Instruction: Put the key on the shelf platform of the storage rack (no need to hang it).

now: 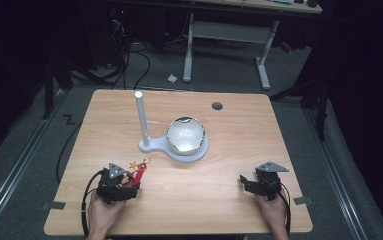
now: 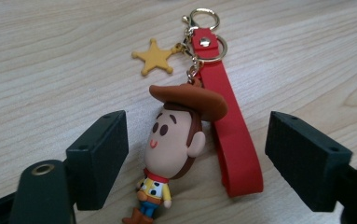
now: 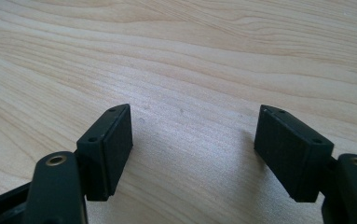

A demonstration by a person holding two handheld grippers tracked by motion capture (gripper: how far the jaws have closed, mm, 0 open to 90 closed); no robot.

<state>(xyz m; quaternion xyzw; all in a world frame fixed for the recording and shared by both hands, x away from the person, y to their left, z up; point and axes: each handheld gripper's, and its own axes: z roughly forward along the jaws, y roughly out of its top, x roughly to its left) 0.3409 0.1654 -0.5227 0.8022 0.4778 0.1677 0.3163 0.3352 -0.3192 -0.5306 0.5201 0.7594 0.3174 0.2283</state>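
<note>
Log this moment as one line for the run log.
left gripper: open around keychain | right gripper: open over bare table | stand: untouched

Legible text, labels, brands, numbers — none on any surface. Sole sign-like item: a plain yellow five-pointed star charm point(image 2: 154, 57), unlettered, on the keychain point(image 2: 181, 140) — at about 11 o'clock from the figure's hat in the left gripper view. Red strap point(image 2: 227, 126), at 3 o'clock from the figure, bears no print.
</note>
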